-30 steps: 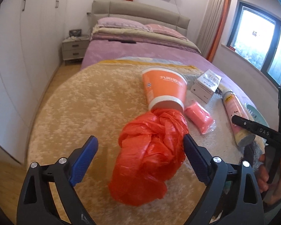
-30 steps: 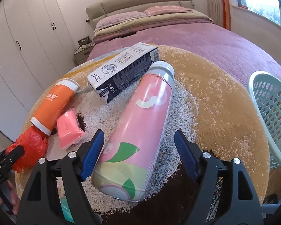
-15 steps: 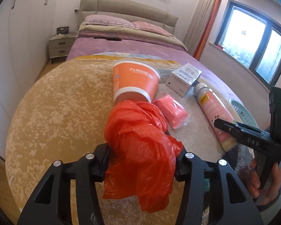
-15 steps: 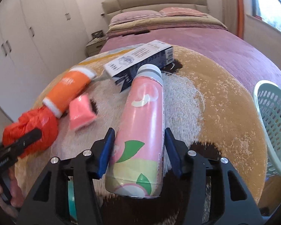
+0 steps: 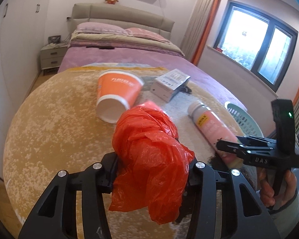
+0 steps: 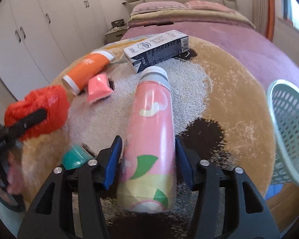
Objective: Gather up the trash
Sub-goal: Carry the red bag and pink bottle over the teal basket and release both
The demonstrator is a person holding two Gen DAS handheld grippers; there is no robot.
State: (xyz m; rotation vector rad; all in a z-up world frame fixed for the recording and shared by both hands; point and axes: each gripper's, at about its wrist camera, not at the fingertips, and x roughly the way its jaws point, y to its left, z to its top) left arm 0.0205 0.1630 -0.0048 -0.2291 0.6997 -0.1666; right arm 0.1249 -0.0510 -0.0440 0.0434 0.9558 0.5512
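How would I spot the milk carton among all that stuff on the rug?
Start at the round tan rug in front of the bed. At the rug's far edge, nearest the bed, the carton lies on its side just beyond the cap of the pink bottle. It is the only boxy item there, white and dark blue with print, while the neighbouring cup is round and orange.

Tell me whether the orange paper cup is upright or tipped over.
Tipped over. The orange paper cup lies on its side on the round rug, its white open mouth facing the left wrist camera.
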